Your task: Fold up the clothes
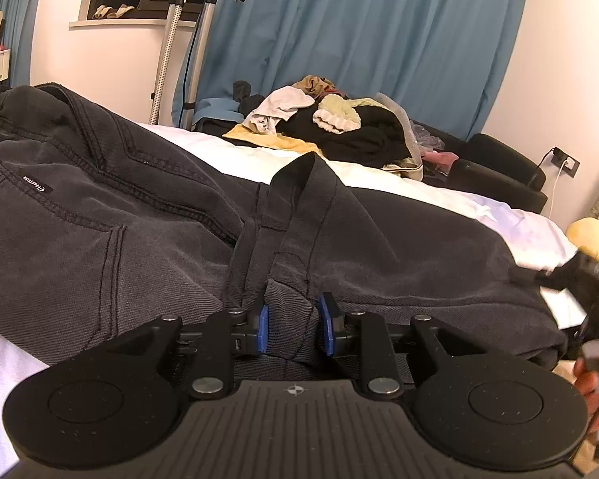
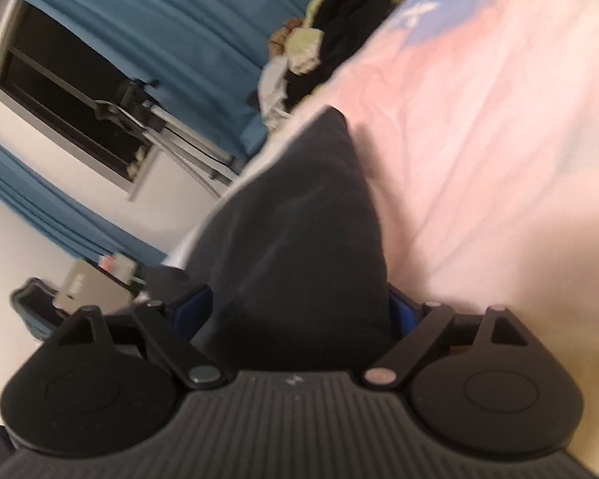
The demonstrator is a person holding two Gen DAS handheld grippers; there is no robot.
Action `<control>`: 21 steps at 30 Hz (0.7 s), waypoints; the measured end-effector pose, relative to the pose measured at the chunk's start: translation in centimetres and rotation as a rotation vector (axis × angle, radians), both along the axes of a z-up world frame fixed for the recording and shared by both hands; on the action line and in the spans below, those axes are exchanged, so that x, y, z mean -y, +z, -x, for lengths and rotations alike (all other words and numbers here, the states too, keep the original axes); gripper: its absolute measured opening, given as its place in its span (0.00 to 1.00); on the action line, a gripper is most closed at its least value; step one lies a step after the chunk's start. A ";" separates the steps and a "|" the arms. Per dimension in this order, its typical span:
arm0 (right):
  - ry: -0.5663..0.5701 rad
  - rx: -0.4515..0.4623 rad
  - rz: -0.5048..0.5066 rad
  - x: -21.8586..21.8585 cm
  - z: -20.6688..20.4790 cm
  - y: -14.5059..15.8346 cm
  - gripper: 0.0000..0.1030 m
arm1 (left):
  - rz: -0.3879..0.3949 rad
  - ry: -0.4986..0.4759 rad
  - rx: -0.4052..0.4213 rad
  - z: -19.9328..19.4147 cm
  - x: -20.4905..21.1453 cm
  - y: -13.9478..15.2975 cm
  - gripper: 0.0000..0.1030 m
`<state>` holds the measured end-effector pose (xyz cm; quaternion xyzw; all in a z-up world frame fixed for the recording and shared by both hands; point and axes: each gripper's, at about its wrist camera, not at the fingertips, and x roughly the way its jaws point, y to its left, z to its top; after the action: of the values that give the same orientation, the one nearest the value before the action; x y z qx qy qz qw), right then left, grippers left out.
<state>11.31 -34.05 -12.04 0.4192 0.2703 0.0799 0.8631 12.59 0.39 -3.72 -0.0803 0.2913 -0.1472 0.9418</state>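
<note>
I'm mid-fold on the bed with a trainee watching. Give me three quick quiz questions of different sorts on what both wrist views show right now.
1. True or false: the left gripper has dark trouser fabric between its blue pads.
2. Multiple choice: the unfolded clothes pile lies (A) at the bed's far side before the blue curtain, (B) on the floor, (C) on a chair.
3. Short answer: which garment lies spread across the bed sheet?

Key:
1. True.
2. A.
3. Dark grey trousers, back pocket facing up; the right gripper, jaws wide, has a fold of them between its fingers.
</note>
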 end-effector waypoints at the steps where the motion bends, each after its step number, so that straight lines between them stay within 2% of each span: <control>1: 0.002 0.046 -0.027 0.1 0.3 0.5 0.87 | 0.002 0.002 -0.002 0.0 0.0 0.0 0.28; 4: 0.020 0.151 -0.124 0.7 0.8 1.4 0.88 | 0.001 0.005 -0.004 0.0 0.1 0.0 0.28; 6: 0.017 0.157 -0.183 1.1 0.7 0.9 0.88 | 0.000 0.004 -0.003 0.2 0.2 -0.1 0.28; 11: -0.105 0.064 -0.113 2.0 1.1 1.5 0.87 | -0.006 -0.004 0.001 0.3 0.2 -0.2 0.30; 13: -0.211 0.086 -0.074 3.1 2.4 2.3 0.87 | -0.009 -0.006 0.000 0.3 0.2 -0.2 0.31; 15: -0.263 0.118 -0.064 3.9 3.0 2.9 0.87 | -0.010 -0.003 -0.001 0.2 0.3 -0.3 0.31; 18: -0.199 0.142 -0.105 4.1 1.6 2.8 0.87 | -0.010 -0.003 -0.002 0.2 0.3 -0.3 0.31; 21: -0.104 0.136 -0.064 3.2 -1.2 2.5 0.87 | -0.006 -0.006 -0.001 0.2 0.1 -0.4 0.31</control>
<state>12.51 -37.22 -9.54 0.4535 0.1864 0.0716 0.8686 12.39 0.33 -4.13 -0.0767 0.2926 -0.1490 0.9414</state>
